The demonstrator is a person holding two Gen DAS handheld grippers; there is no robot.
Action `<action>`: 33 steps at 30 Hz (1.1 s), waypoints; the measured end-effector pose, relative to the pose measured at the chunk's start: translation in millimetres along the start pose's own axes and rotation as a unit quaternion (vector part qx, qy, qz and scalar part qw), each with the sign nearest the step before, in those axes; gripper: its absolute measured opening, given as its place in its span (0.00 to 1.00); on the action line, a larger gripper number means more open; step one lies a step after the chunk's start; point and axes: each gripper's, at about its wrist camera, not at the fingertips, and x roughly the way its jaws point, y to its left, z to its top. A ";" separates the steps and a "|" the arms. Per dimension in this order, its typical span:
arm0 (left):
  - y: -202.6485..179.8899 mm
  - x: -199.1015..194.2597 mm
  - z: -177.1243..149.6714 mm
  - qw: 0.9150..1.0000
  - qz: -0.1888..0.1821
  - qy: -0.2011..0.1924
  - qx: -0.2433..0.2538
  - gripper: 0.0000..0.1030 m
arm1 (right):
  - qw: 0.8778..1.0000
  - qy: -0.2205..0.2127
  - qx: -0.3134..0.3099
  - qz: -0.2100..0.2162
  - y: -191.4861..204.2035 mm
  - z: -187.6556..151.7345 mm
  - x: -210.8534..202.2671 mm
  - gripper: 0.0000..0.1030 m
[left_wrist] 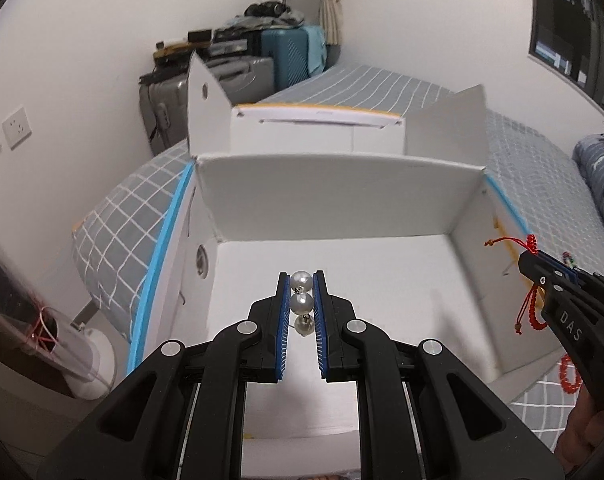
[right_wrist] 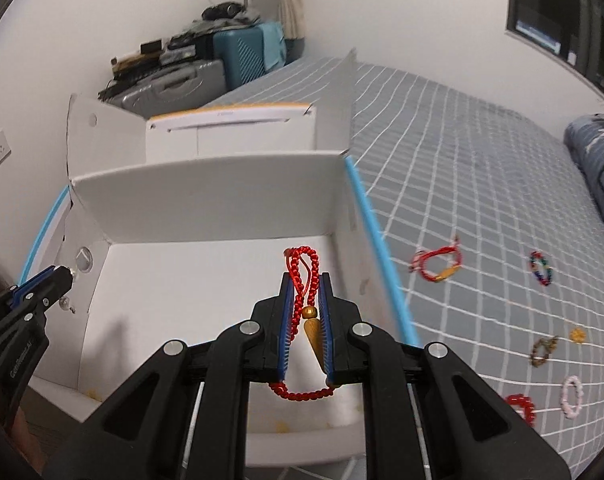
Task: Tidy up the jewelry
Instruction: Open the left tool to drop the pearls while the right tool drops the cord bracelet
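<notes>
Early in the sort: box still bare, two pieces on the way.

The box (right_wrist: 206, 280) holds nothing; six pieces lie on the bed (right_wrist: 481, 184). Right gripper (right_wrist: 306, 280) pinches a red bracelet (right_wrist: 303, 270), left gripper (left_wrist: 302, 282) pearls (left_wrist: 302, 292), both over the box.

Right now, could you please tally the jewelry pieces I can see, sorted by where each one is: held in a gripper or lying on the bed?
Held in the left gripper: 1, the pearl piece
Held in the right gripper: 1, the red braided bracelet
Lying on the bed: 6 (red cord bracelet, multicolour bead bracelet, brown bead bracelet, small yellow piece, pink bead bracelet, red bead bracelet)
Total: 8
</notes>
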 end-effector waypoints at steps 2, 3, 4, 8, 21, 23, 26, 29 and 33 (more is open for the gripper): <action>7.2 9.6 -1.1 1.000 0.004 0.010 -0.005 0.11 | 1.000 0.008 0.003 0.006 4.0 -0.9 8.4 0.11; 9.0 12.8 -1.7 1.000 0.005 0.014 -0.006 0.11 | 1.000 0.014 0.005 0.009 6.2 -0.5 13.8 0.11; 11.4 17.5 -2.5 1.000 0.006 0.020 -0.007 0.11 | 1.000 0.020 0.005 0.012 8.5 -0.5 19.0 0.11; 18.2 34.4 -6.5 0.999 0.005 0.048 -0.010 0.11 | 0.999 0.036 0.006 0.012 14.2 -0.5 31.8 0.11; 17.8 36.9 -7.0 0.998 0.012 0.059 -0.009 0.11 | 0.998 0.064 0.007 0.009 16.7 -5.6 46.5 0.15; 16.5 36.2 -6.7 0.998 0.013 0.058 -0.008 0.11 | 0.998 0.062 0.009 0.012 16.5 -5.7 46.1 0.15; 15.8 35.0 -6.2 0.998 0.015 0.056 -0.007 0.12 | 0.998 0.060 0.010 0.013 16.4 -4.7 45.8 0.19; 14.6 33.1 -5.7 0.998 0.016 0.053 -0.007 0.16 | 0.998 0.054 0.013 0.014 17.0 -5.0 43.4 0.26; 12.5 29.2 -6.0 0.999 0.019 0.047 -0.005 0.32 | 0.999 0.044 0.016 0.020 17.8 -4.5 37.3 0.40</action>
